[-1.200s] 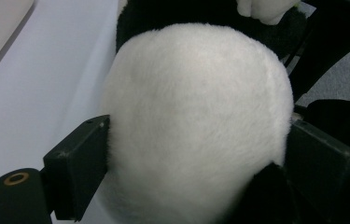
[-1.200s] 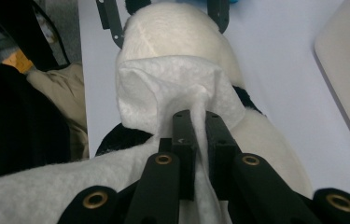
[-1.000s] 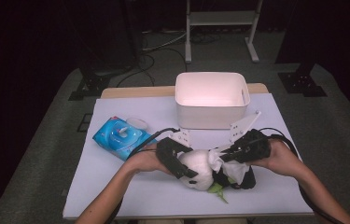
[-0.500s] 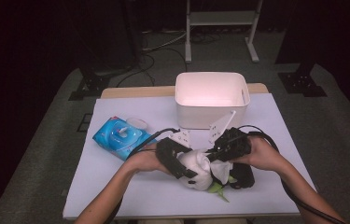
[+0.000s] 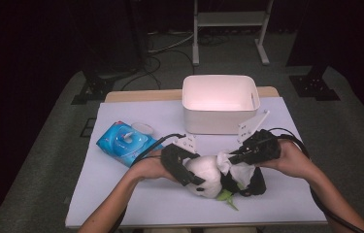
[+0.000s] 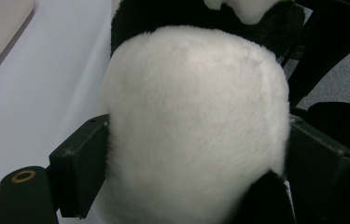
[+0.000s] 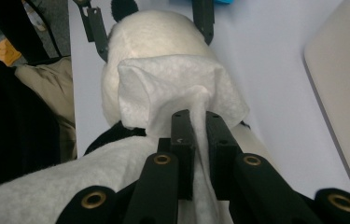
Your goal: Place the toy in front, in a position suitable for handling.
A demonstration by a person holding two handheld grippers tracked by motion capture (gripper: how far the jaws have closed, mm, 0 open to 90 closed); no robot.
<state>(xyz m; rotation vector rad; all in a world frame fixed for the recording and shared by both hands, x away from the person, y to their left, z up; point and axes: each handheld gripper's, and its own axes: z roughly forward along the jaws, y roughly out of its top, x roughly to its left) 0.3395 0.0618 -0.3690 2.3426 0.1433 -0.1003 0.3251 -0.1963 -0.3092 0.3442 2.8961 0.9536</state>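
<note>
1. The left hand-held gripper [image 5: 189, 170] has its jaws spread wide and pressed on either side of the panda plush toy [image 5: 208, 175]; in the left gripper view the pads clamp the toy's white fur [image 6: 196, 121] from both sides.
2. The right hand-held gripper [image 5: 235, 156] has its jaws pressed together, pinching a white wipe [image 7: 177, 88]; the wipe drapes over the toy's white head in the right gripper view.
3. The panda plush toy lies on the bench [image 5: 136, 194] near its front edge, between the two hands, with a green piece [image 5: 227, 196] poking out under it.
4. To the left, just beyond the left hand, a blue pack of wet wipes [image 5: 124, 143] lies flat on the bench, its round lid [image 5: 142, 127] flipped open.
5. Farther back, a white rectangular bin [image 5: 218, 119] stands on the bench, well apart from the toy; its inside looks empty, with nothing visible on its pale floor.
</note>
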